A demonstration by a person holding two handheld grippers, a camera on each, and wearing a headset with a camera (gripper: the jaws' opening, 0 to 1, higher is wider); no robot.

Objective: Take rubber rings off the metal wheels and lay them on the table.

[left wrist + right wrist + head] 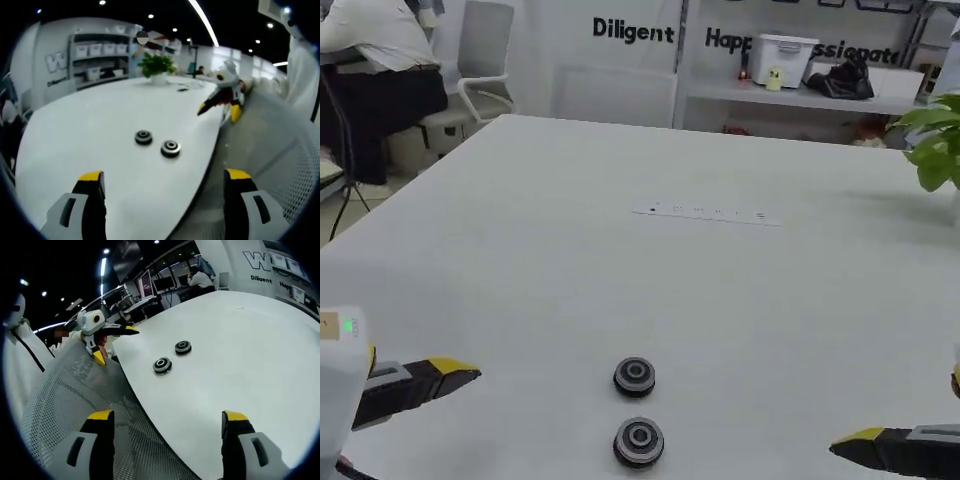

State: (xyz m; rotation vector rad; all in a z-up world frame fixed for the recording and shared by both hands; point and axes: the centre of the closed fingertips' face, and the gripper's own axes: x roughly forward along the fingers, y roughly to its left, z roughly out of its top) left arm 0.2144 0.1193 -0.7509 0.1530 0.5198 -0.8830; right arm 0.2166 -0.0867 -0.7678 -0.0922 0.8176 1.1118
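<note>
Two wheels lie flat on the white table (740, 300) near the person's edge: a far wheel (635, 376) and a near wheel (639, 441), close together but not touching. Each has a dark outer rim round a paler hub. Rubber and metal cannot be told apart at this size.

The left gripper (164, 176) has its jaws spread wide with nothing between them. In its own view both wheels sit ahead, in line with the gap and well clear of the yellow tips. The right gripper (167, 416) is just as wide open and also holds nothing, and the wheels again lie ahead between the lines of its jaws. One of its jaws hangs off the table edge, over a grey mesh (70, 390) that cannot be identified.

In the head view the wheels lie between the two grippers, well apart from both. Each gripper is cut off by the frame — the left at the left edge, the right at the bottom corner.
</note>
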